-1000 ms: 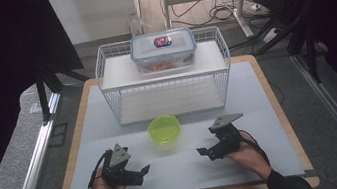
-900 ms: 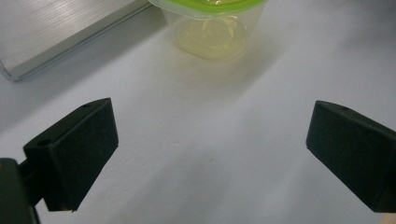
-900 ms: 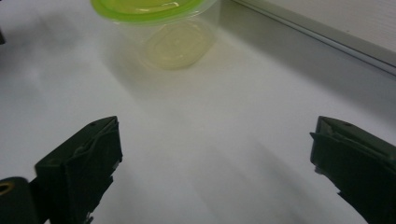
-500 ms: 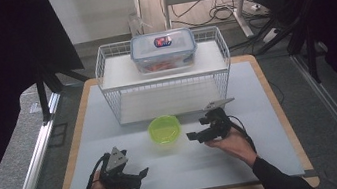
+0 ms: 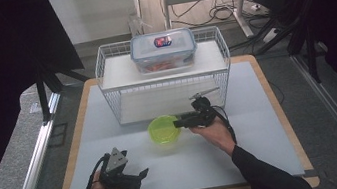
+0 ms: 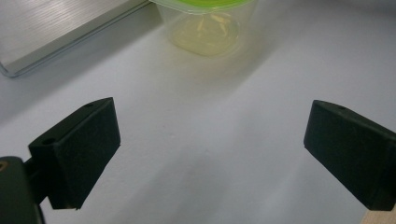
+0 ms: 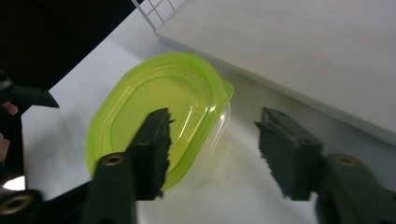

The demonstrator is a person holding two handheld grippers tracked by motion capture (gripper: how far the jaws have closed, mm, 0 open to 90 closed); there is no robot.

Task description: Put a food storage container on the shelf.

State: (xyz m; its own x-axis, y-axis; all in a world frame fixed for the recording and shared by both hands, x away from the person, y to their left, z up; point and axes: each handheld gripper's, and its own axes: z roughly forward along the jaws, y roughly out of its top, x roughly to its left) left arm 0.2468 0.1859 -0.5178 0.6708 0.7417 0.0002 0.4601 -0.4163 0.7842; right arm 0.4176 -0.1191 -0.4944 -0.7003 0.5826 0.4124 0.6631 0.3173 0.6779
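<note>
Now I reach right gripper [image 5: 177, 122] at green-lidded tub [image 5: 163, 129], table centre, rack [image 5: 118, 102] at 12 o'clock. Jaws just closing, half-wide, astride rim, not gripping. Left gripper [image 5: 143, 172] open, idle. Next: clamp squarely.
</note>
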